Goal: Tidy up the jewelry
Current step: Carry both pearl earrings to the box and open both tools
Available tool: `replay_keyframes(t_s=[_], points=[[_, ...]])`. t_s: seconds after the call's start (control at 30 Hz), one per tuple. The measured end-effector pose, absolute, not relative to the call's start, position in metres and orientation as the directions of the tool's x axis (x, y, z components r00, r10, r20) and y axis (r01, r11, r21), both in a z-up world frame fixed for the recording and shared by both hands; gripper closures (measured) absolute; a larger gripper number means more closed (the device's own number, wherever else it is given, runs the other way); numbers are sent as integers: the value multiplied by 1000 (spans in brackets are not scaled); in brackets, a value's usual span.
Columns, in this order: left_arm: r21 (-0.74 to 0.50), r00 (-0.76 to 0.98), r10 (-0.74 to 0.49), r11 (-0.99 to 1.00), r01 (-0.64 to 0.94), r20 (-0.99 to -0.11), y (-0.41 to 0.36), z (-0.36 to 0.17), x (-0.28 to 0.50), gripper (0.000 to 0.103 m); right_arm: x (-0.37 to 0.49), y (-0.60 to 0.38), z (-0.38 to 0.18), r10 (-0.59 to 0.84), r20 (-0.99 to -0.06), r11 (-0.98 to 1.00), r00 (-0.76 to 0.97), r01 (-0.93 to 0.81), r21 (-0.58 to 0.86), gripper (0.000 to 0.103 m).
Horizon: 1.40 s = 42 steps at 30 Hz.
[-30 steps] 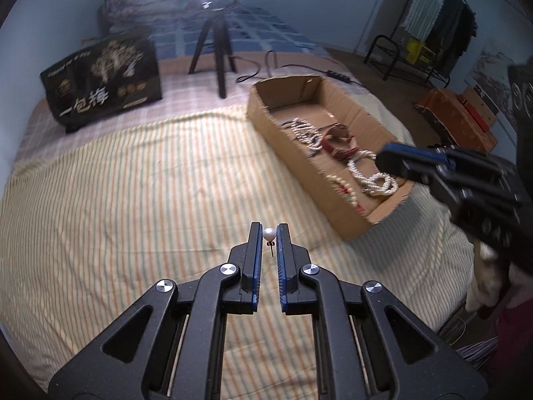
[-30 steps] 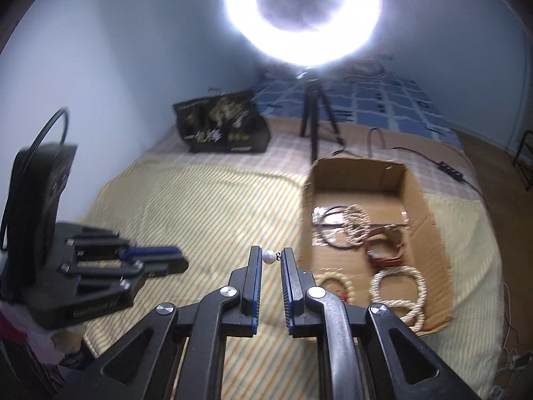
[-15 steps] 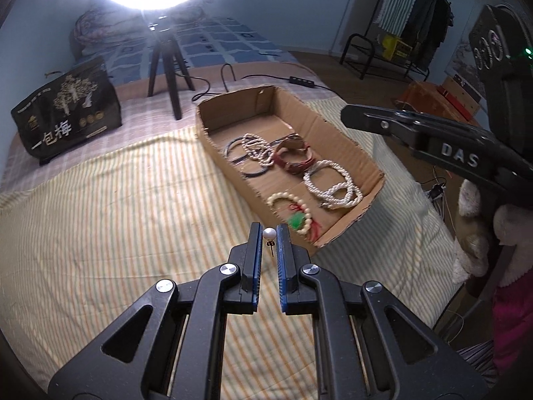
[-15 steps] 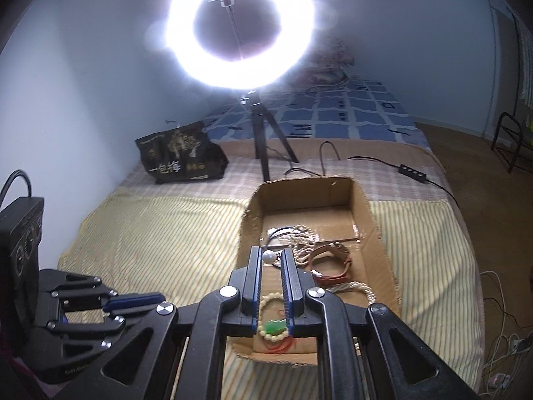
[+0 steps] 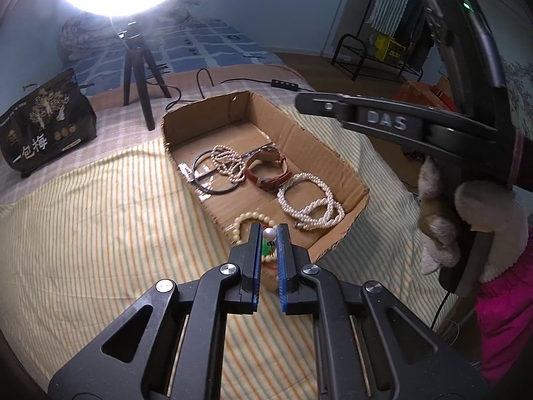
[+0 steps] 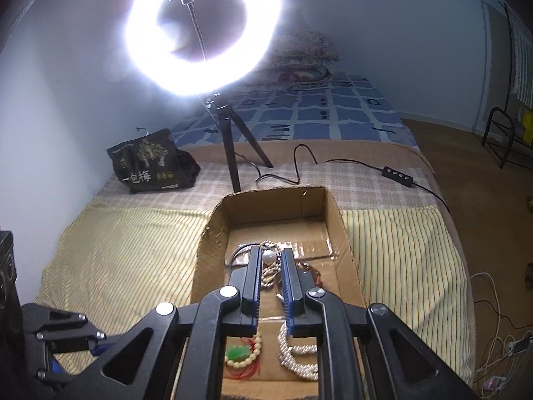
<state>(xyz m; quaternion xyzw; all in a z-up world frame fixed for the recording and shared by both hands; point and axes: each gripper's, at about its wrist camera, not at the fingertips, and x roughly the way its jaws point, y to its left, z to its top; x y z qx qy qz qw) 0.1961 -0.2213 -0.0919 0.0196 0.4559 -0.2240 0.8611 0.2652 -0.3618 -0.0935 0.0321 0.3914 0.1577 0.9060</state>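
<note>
A shallow cardboard box (image 5: 336,163) lies on the striped bedspread and holds pearl strands (image 5: 309,203), a red bracelet (image 5: 269,176), a black ring (image 5: 213,180) and a cream bead bracelet with a green stone (image 6: 243,356). My left gripper (image 5: 269,233) is shut on a pearl earring (image 5: 269,232) above the box's near corner. My right gripper (image 6: 269,258) is shut on another pearl earring (image 6: 269,257) above the box (image 6: 343,230) and its jewelry. The right gripper's body (image 5: 416,126) shows at the right of the left wrist view.
A ring light on a tripod (image 6: 230,143) stands behind the box. A black bag (image 5: 43,126) sits at the back left. A cable with a switch (image 6: 398,173) runs across the bed. The bed's edge and floor are to the right.
Both grippers have moved toward and over the box, each still holding its pearl earring. The box now fills more of both views.
</note>
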Motion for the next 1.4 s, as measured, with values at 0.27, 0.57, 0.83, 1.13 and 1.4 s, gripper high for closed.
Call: replay_keyframes(t_s=[0.27, 0.57, 0.83, 1.13, 1.4], points=[[-158, 499, -358, 904, 399, -789, -234, -96, 210, 97, 286, -358, -104, 314, -702, 947, 640, -260, 187, 94], [-163, 494, -361, 903, 398, -791, -239, -100, 218, 97, 298, -357, -111, 314, -706, 948, 635, -254, 193, 93], [-169, 500, -369, 901, 400, -783, -238, -98, 216, 97, 297, -357, -112, 309, -701, 950, 643, -248, 191, 76], [-154, 494, -358, 901, 406, -792, -239, -98, 215, 78, 292, -357, -107, 285, -684, 957, 671, -236, 167, 29], [-133, 537, -352, 905, 404, -767, -237, -89, 209, 43, 288, -357, -99, 245, -676, 968, 695, -210, 135, 7]])
